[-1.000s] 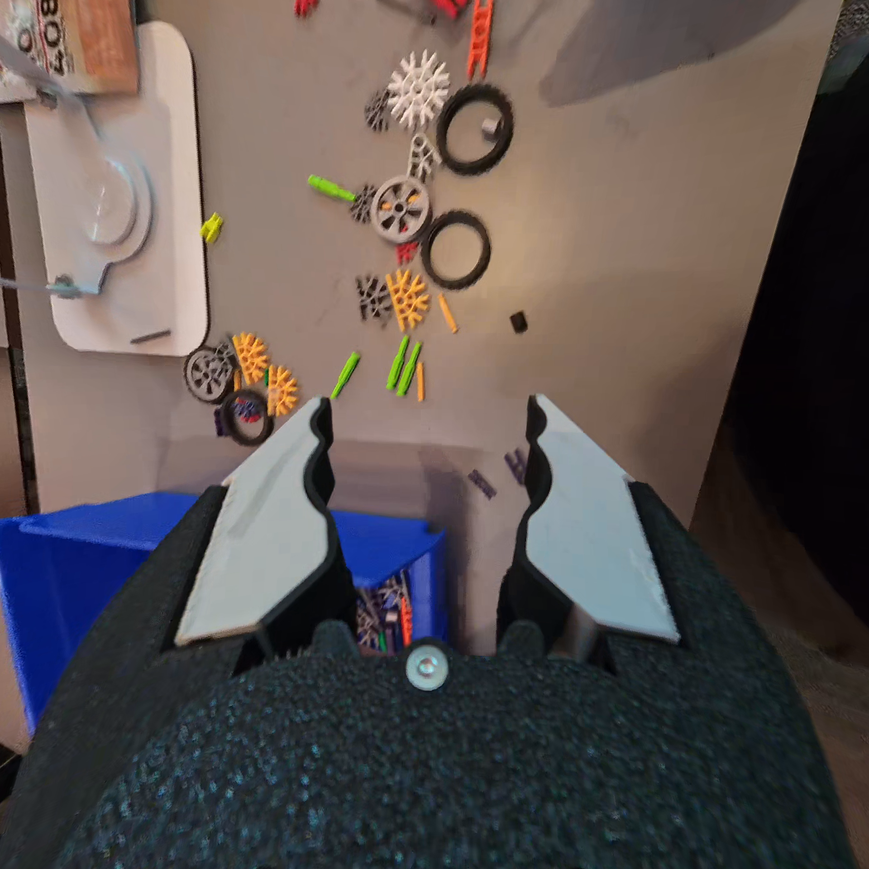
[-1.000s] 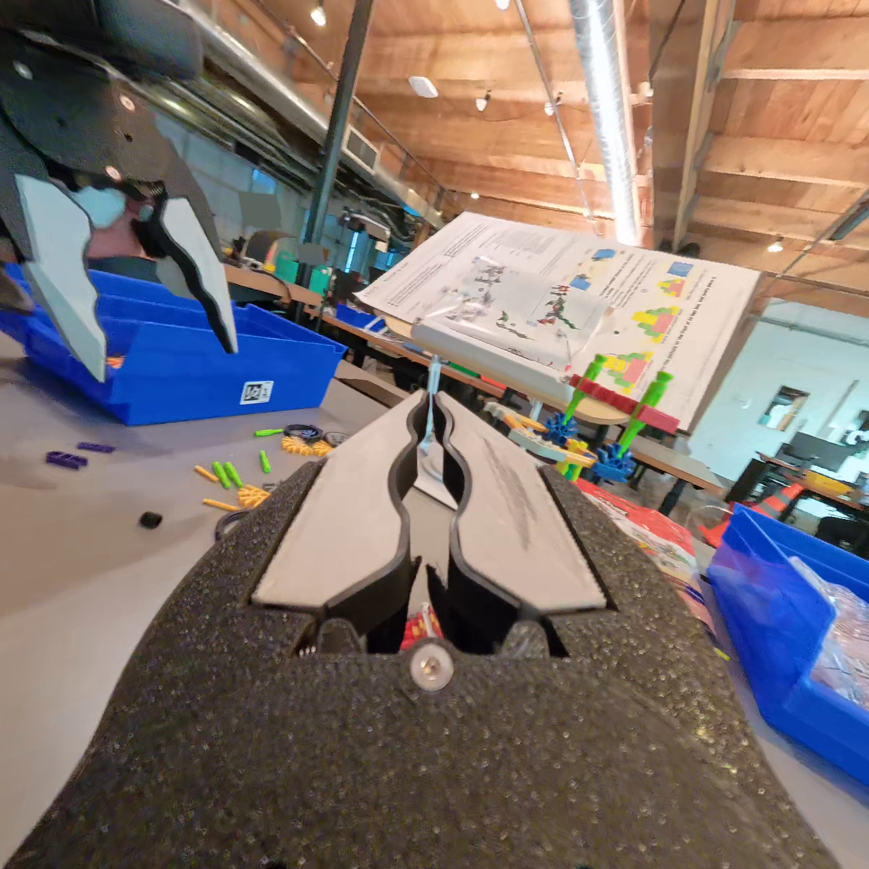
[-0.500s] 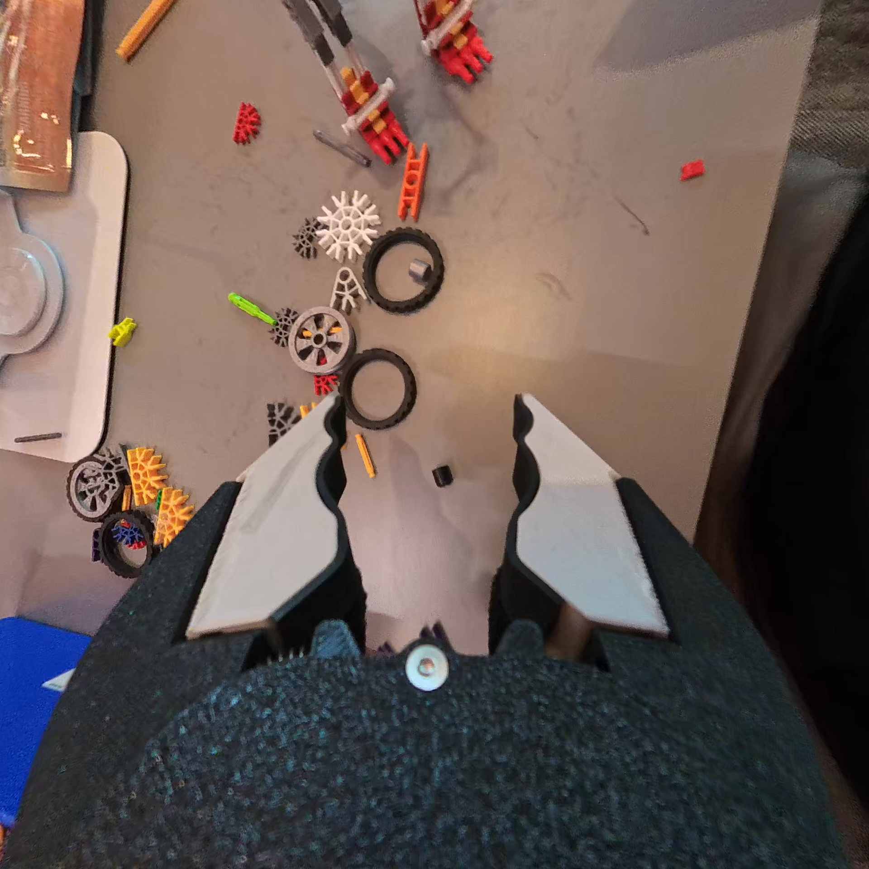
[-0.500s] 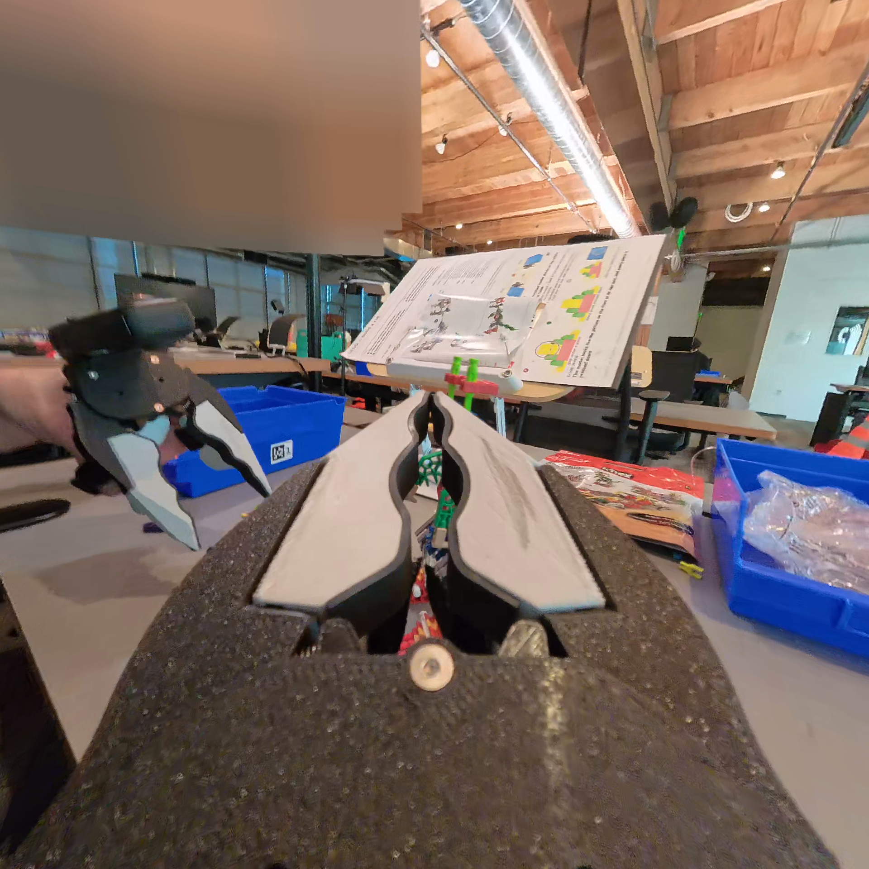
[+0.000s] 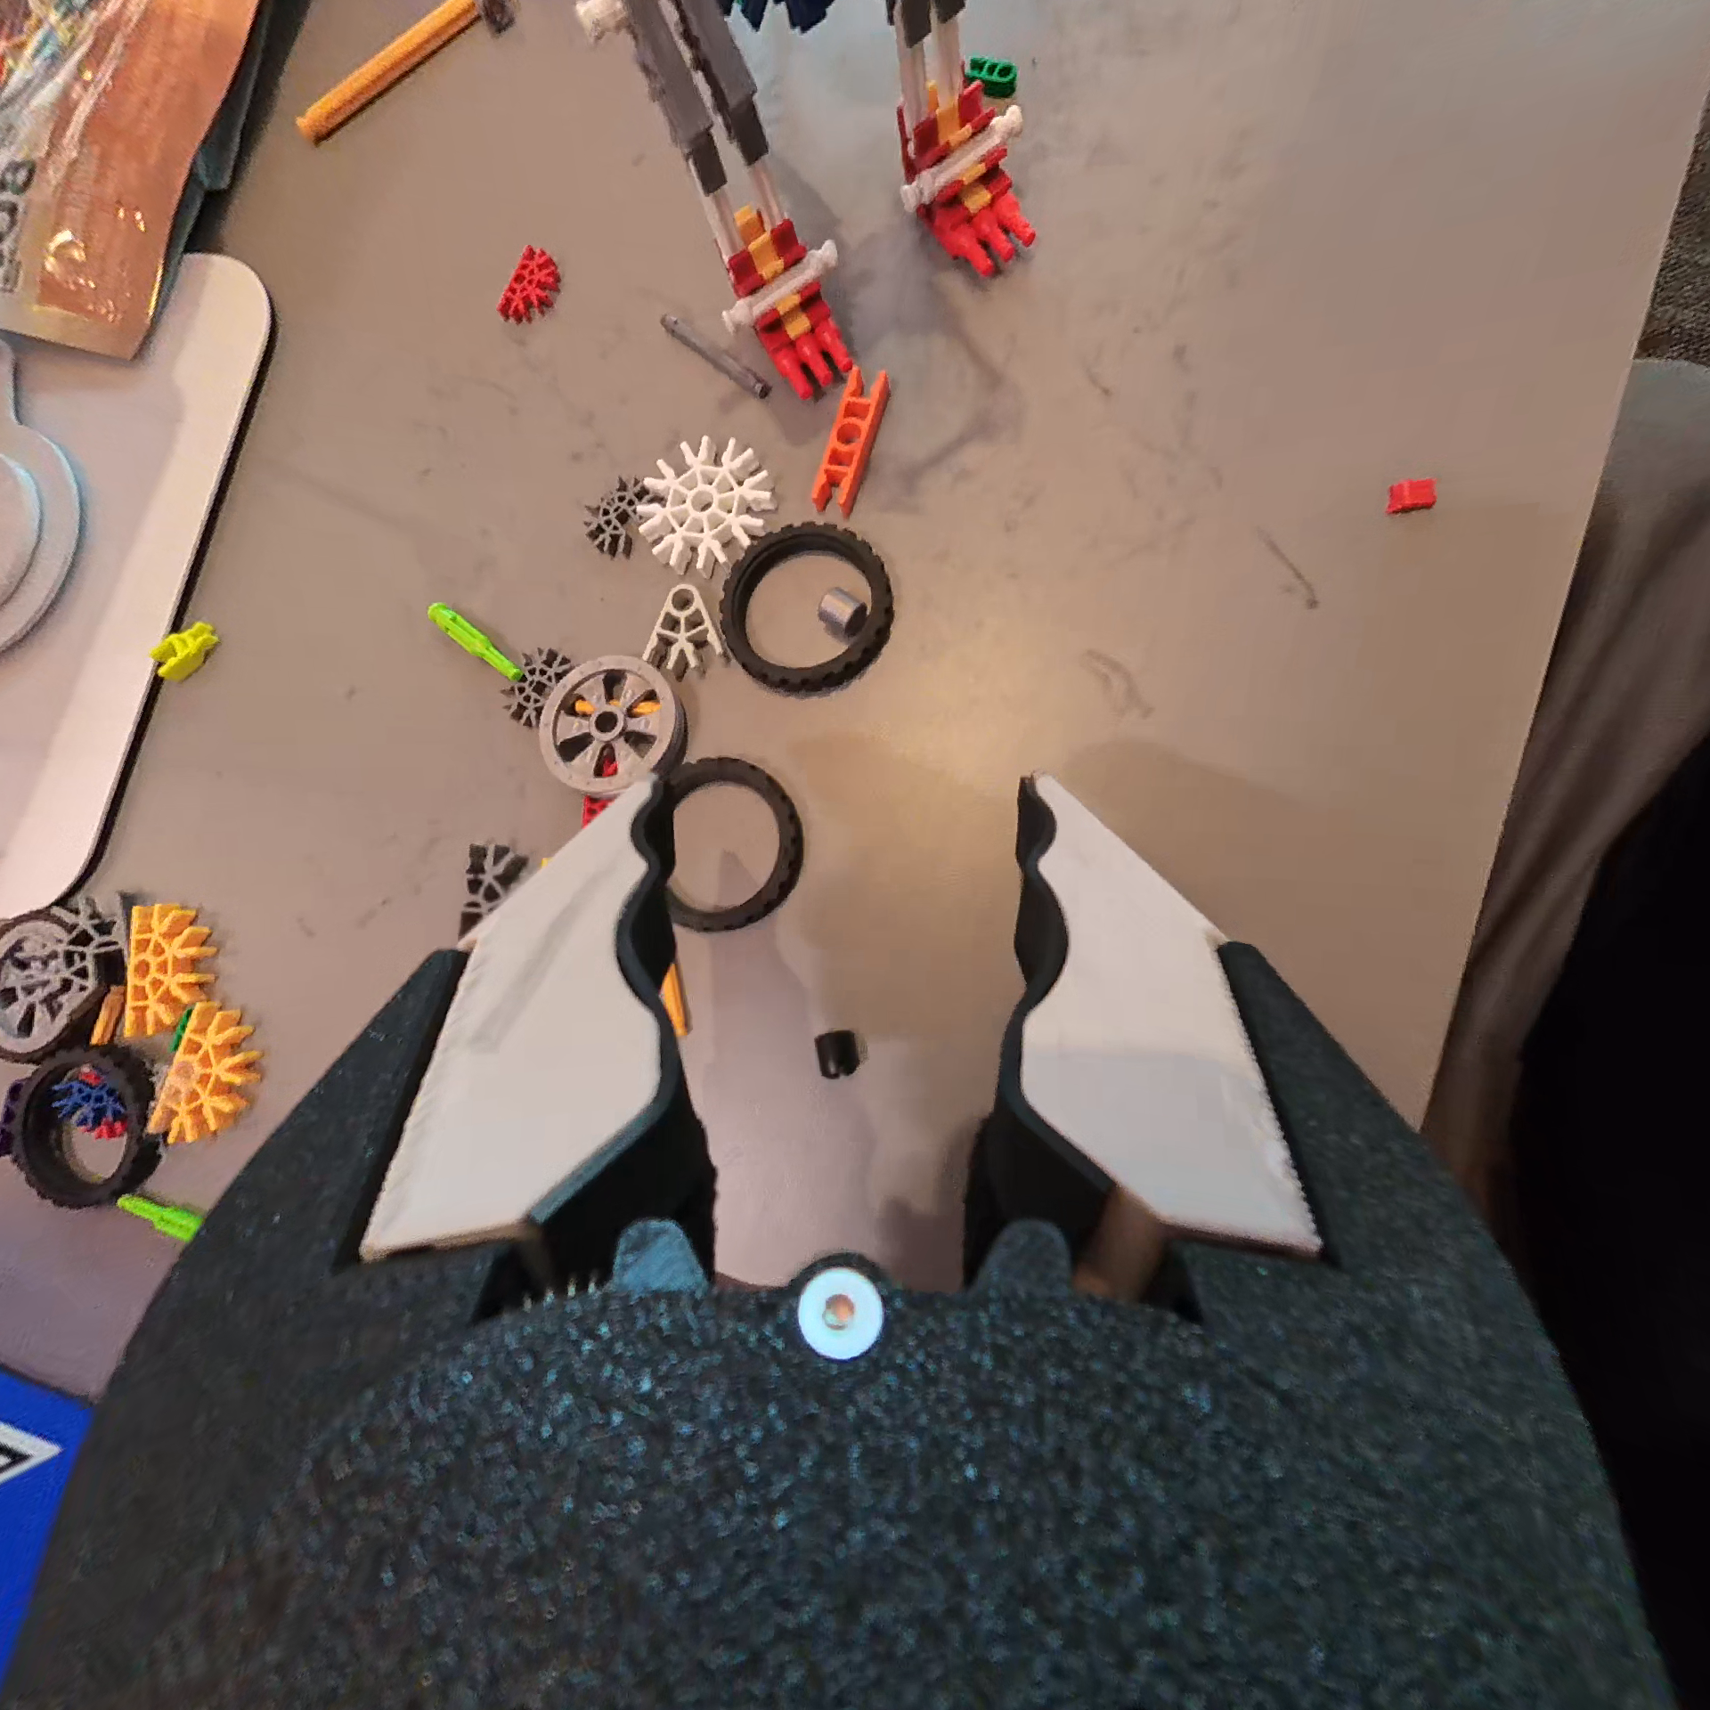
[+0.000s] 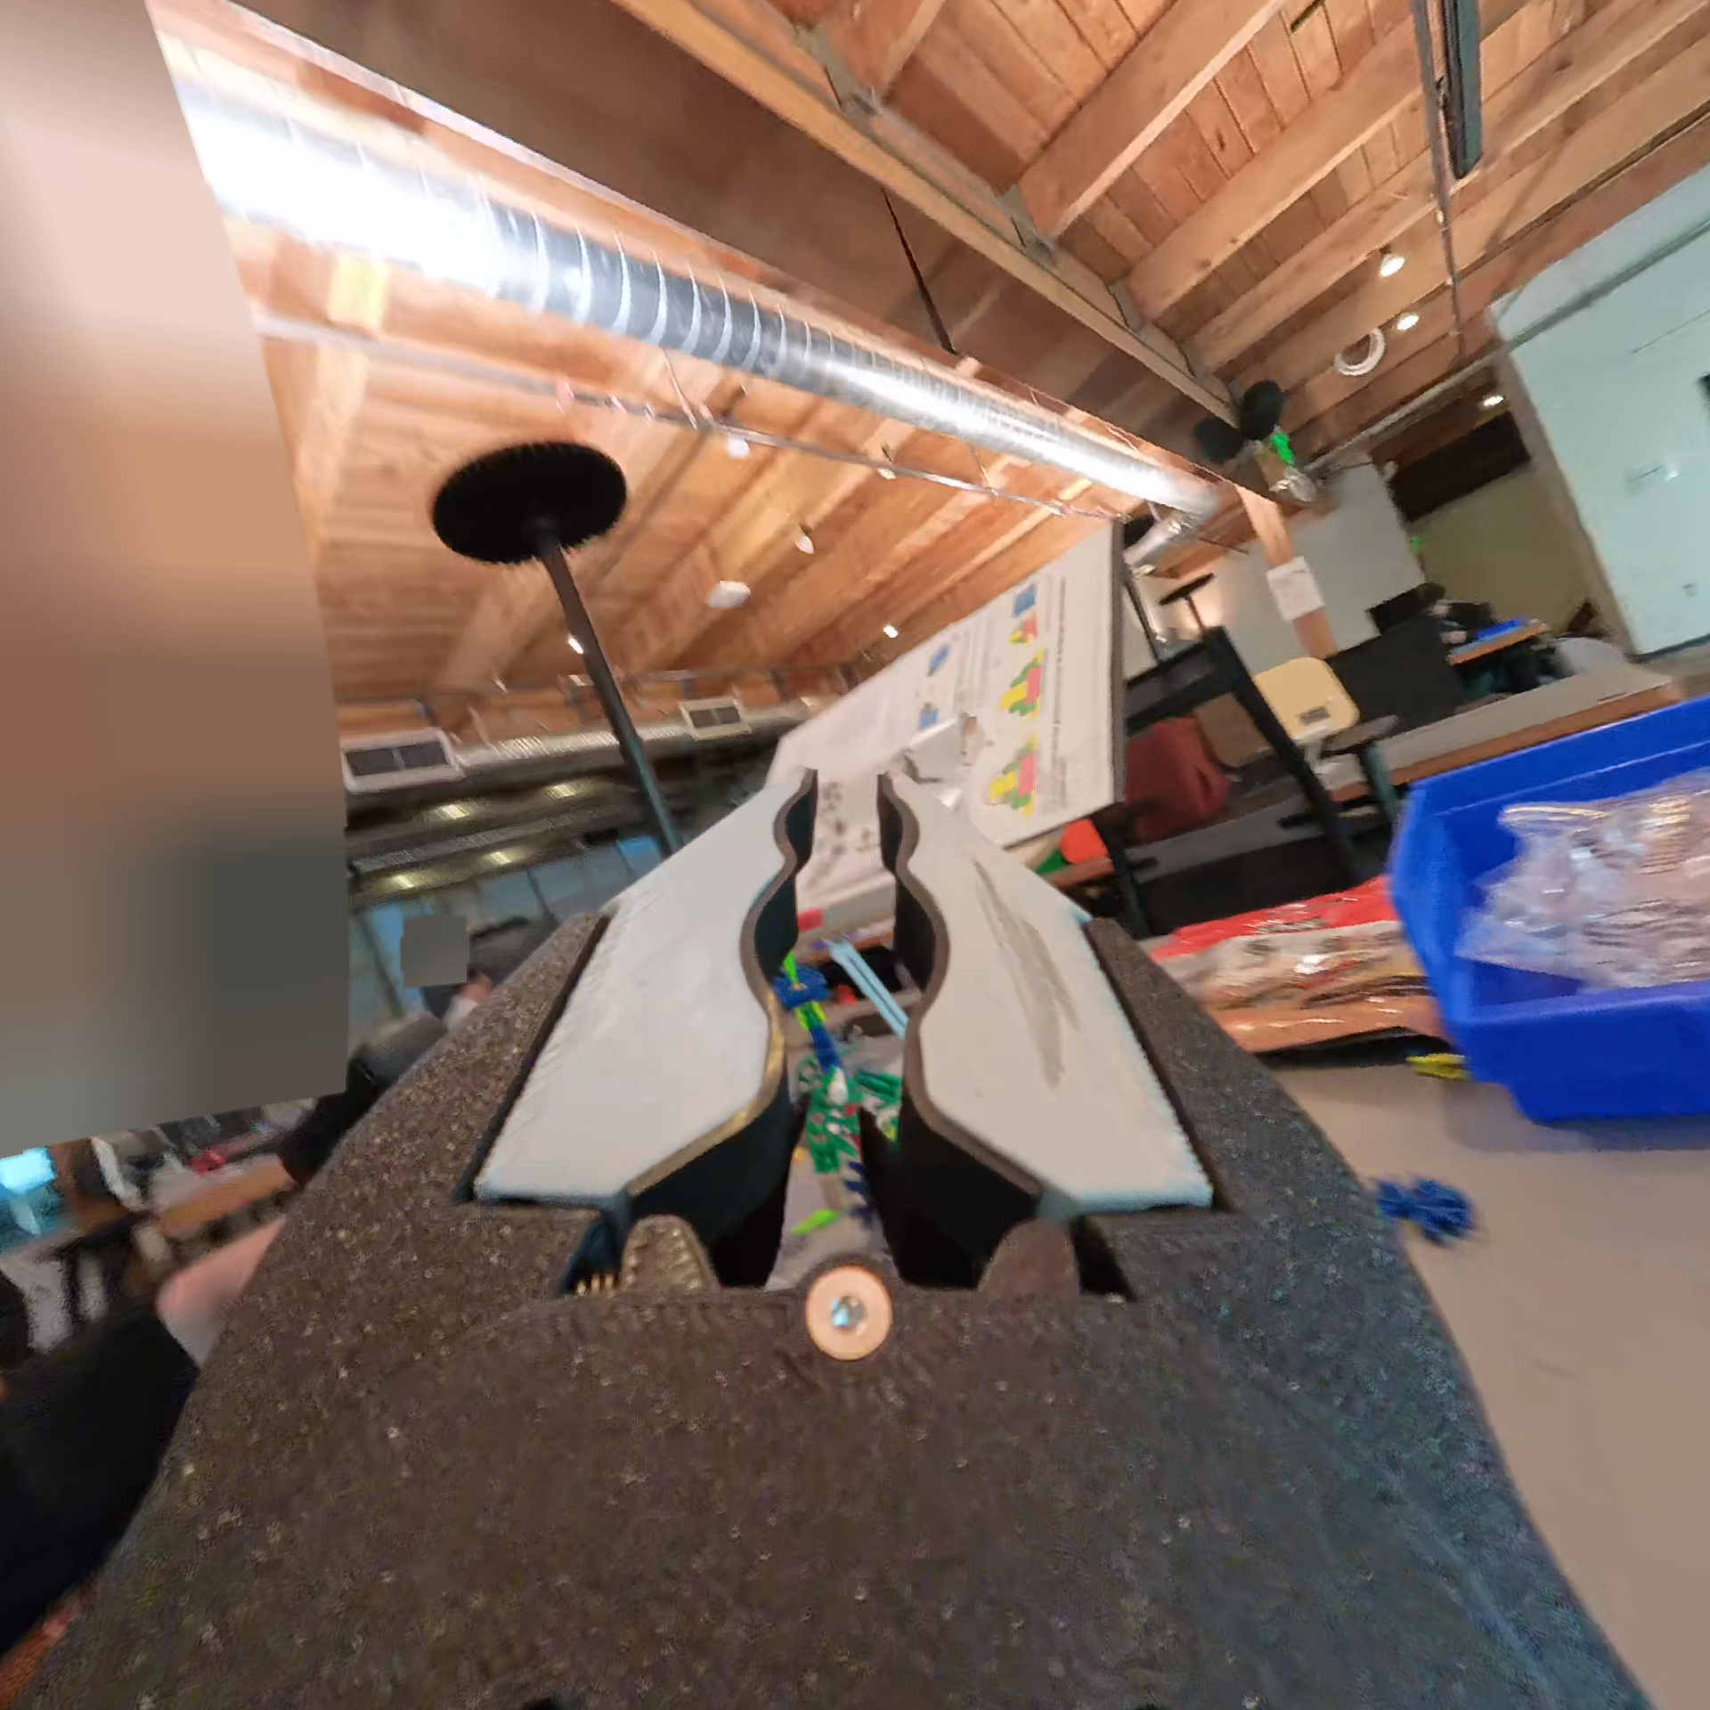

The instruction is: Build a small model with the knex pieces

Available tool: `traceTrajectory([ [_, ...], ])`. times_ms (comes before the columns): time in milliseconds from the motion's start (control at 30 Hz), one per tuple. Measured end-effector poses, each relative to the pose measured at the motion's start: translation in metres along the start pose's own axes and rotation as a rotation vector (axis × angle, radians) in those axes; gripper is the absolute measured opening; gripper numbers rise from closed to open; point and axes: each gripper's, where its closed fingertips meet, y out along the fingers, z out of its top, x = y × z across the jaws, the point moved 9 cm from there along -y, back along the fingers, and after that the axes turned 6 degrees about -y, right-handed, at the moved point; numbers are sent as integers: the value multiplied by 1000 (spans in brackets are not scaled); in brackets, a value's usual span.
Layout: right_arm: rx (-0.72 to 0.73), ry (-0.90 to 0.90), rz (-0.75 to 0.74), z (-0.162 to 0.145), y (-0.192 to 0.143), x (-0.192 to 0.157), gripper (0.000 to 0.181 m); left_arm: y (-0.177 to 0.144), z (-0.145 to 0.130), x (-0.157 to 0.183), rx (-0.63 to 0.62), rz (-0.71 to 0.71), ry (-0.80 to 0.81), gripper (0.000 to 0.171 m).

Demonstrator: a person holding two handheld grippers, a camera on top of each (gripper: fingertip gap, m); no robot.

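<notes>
My left gripper (image 5: 837, 786) is open and empty, hovering over a grey table (image 5: 1157, 370) strewn with construction-toy pieces. Its left fingertip (image 5: 638, 814) overlaps a small black tyre (image 5: 782, 847); a tiny black piece (image 5: 836, 1053) lies between the fingers. A grey wheel hub (image 5: 611, 724), a larger tyre (image 5: 807, 606) and a white snowflake connector (image 5: 708, 504) lie just ahead. My right gripper (image 6: 847, 791) points upward, jaws a narrow gap apart, holding nothing. A green and blue rod model (image 6: 824, 1064) shows behind its fingers, and a black gear on a rod (image 6: 527, 504) rises to its left.
Red and grey model legs (image 5: 782, 278), an orange ladder piece (image 5: 851, 442) and yellow connectors (image 5: 185, 1018) lie around. A white board (image 5: 120, 555) is at left; the table edge runs down the right. A blue bin (image 6: 1555, 1046), an instruction sheet (image 6: 1018, 703) and a person's hand (image 6: 222, 1295) show. The left gripper's tips are roughly 35 cm from the right gripper's. The right gripper is farther from the grey wheel hub (image 5: 611, 724), some 35 cm, than the left, some 5 cm. The white snowflake connector (image 5: 708, 504) is about 9 cm from my left fingertips and 30 cm from my right.
My left gripper moved forward from over the blue bin to the tyres, still open. My right gripper tilted up and swung right, and its jaws parted slightly.
</notes>
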Motion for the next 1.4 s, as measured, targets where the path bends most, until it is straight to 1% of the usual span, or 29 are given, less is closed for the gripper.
traceTrajectory([
  [33, -31, -48, -14, 5, -4, -1, 15, -1, -2, -1, 6, -5, -12, 72],
  [100, -116, -120, -16, 13, -9, -6, 16, -2, -4, -3, 13, -16, -31, 72],
  [233, -437, -280, -70, 7, -19, -9, 15, -6, -3, 7, 35, -63, 11, 72],
  [400, -852, -490, -19, -25, -36, -26, 15, 0, 8, 40, 65, -157, 55, 67],
  [500, -1043, -539, 72, -53, -46, -40, 15, 9, 15, 65, 116, -229, 84, 53],
  [567, -1126, -557, 92, -70, -51, -44, 16, 16, 16, 79, 117, -285, 110, 43],
  [633, -1176, -557, 98, -82, -57, -45, 17, 22, 17, 88, 116, -279, 146, 36],
  [700, -1191, -558, 66, -85, -62, -41, 21, 27, 19, 95, 107, -279, 172, 31],
  [867, -1201, -564, -71, -80, -73, -25, 22, 40, 29, 104, 110, -281, 153, 24],
  [933, -1218, -570, -133, -78, -77, -17, 22, 47, 29, 107, 77, -273, 165, 22],
  [967, -1222, -568, -155, -78, -79, -14, 22, 49, 30, 109, 82, -273, 170, 19],
  [1067, -1217, -547, -218, -76, -81, -4, 25, 52, 33, 113, 79, -302, 163, 13],
  [1200, -1239, -508, -180, -82, -80, -2, 25, 54, 36, 113, 74, -289, 170, 6],
  [1267, -1243, -492, -172, -85, -78, -1, 25, 55, 36, 113, 73, -290, 169, 6],
  [1400, -1260, -474, -154, -88, -74, 0, 15, 56, 36, 110, 78, -280, 156, 6],
])
